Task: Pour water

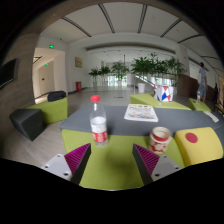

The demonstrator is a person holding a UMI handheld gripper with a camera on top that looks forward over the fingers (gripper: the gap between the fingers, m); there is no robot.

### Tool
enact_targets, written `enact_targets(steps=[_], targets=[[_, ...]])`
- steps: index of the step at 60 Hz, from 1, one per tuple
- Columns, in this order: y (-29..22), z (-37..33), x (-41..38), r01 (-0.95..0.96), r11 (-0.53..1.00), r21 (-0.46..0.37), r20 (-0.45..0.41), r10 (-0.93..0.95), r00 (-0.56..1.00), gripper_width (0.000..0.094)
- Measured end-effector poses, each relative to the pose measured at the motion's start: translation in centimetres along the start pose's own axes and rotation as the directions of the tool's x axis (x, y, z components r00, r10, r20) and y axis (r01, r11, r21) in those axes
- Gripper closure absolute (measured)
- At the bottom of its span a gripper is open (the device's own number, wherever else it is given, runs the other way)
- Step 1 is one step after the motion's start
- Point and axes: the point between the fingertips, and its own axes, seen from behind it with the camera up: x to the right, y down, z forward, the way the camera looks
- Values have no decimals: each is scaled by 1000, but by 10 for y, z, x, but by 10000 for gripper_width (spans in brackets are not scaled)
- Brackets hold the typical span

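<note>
We are holding the gripper (112, 160) open and empty over the green worktop (112, 172). The water bottle (98, 122) is standing upright just beyond the left finger, the cup (160, 138) beyond the right one, papers (141, 112) farther back. We are judging: center on the bottle's body, clamp squarely.

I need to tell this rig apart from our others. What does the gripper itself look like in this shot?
Only the gripper shows, no hand or sleeve. It has two fingers, each a wedge with a white or pale grey outer face. Each finger carries a magenta pad on its inner face. The far edges look dark. No cables or markings are visible.
</note>
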Motion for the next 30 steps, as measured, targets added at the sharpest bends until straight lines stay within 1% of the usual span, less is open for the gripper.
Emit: enact_targets(steps=[6, 11, 14, 20, 23, 24, 26, 27, 28, 29, 30], targets=[[-8, 55, -37, -2, 1000, 23, 8, 1, 1000, 74], [-11, 105, -49, -2, 999, 36, 0, 2, 1000, 78], [-15, 127, -57, 6, 999, 50, -22, -5, 1000, 75], [-21, 175, -47, 19, 997, 70, -68, -14, 998, 75], [-25, 192, -46, 22, 997, 79, -79, -16, 997, 91], [-27, 196, -46, 26, 996, 83, -82, -19, 996, 106], [-31, 205, -47, 34, 995, 93, -83, -26, 996, 166], [-32, 208, -47, 38, 994, 100, -82, -30, 996, 174], [-34, 210, -47, 42, 993, 106, -83, -33, 996, 218], [-34, 213, -47, 44, 993, 109, -84, -35, 996, 318], [-34, 214, -46, 45, 993, 108, -87, -35, 996, 361]])
